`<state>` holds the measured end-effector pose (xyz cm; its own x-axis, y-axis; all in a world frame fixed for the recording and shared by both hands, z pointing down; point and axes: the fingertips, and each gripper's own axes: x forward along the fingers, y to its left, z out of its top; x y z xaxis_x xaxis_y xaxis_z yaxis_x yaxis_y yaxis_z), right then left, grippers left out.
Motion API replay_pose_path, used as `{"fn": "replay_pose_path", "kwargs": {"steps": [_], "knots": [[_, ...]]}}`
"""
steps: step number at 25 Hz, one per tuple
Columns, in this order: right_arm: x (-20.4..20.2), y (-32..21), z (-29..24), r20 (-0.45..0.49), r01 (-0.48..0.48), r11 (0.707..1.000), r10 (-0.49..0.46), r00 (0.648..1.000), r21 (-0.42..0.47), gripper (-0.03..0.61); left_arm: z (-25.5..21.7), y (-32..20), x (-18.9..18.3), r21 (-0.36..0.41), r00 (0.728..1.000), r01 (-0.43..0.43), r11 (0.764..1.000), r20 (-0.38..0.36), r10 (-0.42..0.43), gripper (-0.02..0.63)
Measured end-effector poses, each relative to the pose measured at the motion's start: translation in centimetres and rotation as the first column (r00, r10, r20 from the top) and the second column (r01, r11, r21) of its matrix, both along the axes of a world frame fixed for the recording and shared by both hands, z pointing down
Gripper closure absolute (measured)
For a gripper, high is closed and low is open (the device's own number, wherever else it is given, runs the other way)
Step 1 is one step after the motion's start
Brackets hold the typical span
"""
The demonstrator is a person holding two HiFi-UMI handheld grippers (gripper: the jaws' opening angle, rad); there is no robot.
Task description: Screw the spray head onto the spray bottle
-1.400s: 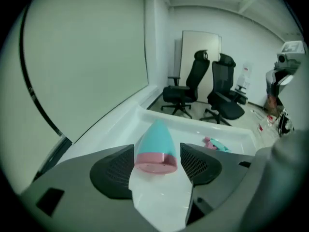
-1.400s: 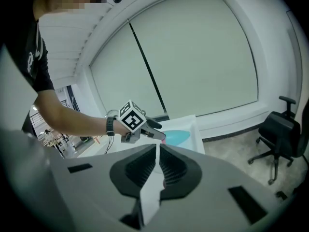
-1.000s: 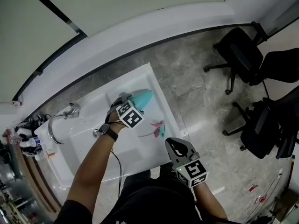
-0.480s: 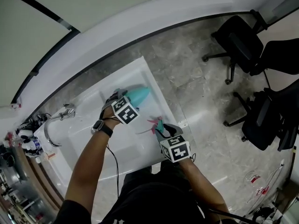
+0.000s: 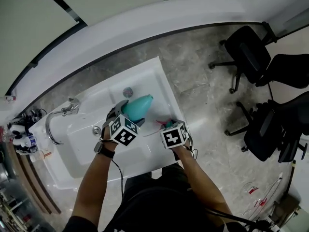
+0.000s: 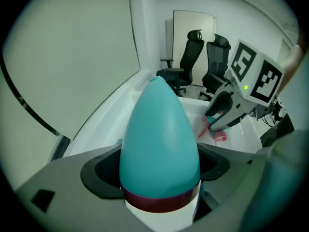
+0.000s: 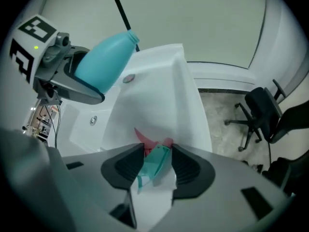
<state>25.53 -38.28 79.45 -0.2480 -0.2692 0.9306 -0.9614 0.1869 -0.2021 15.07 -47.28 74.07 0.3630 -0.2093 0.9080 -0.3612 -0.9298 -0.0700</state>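
A teal spray bottle (image 5: 138, 105) with a dark red band near its base hangs tilted over the white sink (image 5: 159, 74). My left gripper (image 5: 131, 112) is shut on its lower body (image 6: 159, 144); its jaws have just been opening a little, and the pads still bear on the bottle. The teal spray head (image 7: 155, 164) with a pink trigger lies on the sink's right ledge (image 5: 163, 123). My right gripper (image 5: 169, 124) points down over it. Its jaws have just been opening and stand open, the spray head between the pads (image 7: 126, 164).
A chrome faucet (image 5: 60, 116) curves over the sink's left end and a round drain (image 5: 128, 91) sits at the back. Small bottles (image 5: 19, 140) stand on the far left. Black office chairs (image 5: 251, 57) are on the grey floor to the right.
My right gripper has come down from the front right onto the spray head and its jaws have parted round it. My left gripper has lifted the bottle a little.
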Motion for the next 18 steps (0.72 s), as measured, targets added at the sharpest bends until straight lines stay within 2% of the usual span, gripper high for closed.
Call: {"fn": "replay_pose_path", "kwargs": {"steps": [5, 6, 8, 10, 11, 13, 15, 18], "knots": [[0.2, 1.5, -0.4, 0.051, 0.038, 0.998, -0.036, 0.998, -0.042, 0.424, -1.9, 2.4, -2.0, -0.023, 0.989, 0.071, 0.997, -0.13, -0.074, 0.187], [0.6, 1.6, -1.6, 0.074, 0.036, 0.999, -0.035, 0.997, -0.012, 0.423, -2.6, 3.0, -2.2, -0.024, 0.982, 0.076, 0.997, -0.169, -0.079, 0.187], [1.7, 0.7, -7.3, 0.097, 0.035, 0.993, -0.047, 0.994, 0.115, 0.423, -4.6, 4.2, -2.6, -0.018, 0.965, 0.067, 0.998, -0.252, -0.07, 0.187], [3.3, -1.3, -16.6, 0.061, 0.056, 0.957, -0.076, 0.995, 0.283, 0.423, -7.0, 5.7, -3.1, -0.001, 0.946, 0.049, 0.999, -0.322, -0.047, 0.187], [4.3, -2.3, -21.1, 0.028, 0.078, 0.923, -0.095, 0.995, 0.376, 0.423, -8.4, 6.3, -3.2, 0.011, 0.933, 0.042, 0.999, -0.357, -0.036, 0.187], [6.4, -4.0, -29.0, -0.059, 0.137, 0.82, -0.125, 0.99, 0.556, 0.423, -11.4, 7.1, -2.8, 0.038, 0.905, 0.041, 0.998, -0.426, -0.021, 0.187], [7.2, -5.3, -36.4, -0.183, 0.225, 0.685, -0.135, 0.974, 0.693, 0.423, -14.4, 8.0, -2.5, 0.064, 0.879, 0.043, 0.997, -0.477, -0.007, 0.187], [5.7, -6.2, -45.4, -0.381, 0.383, 0.49, -0.109, 0.918, 0.783, 0.423, -18.8, 9.3, -1.9, 0.128, 0.851, 0.032, 0.991, -0.524, 0.04, 0.187]]}}
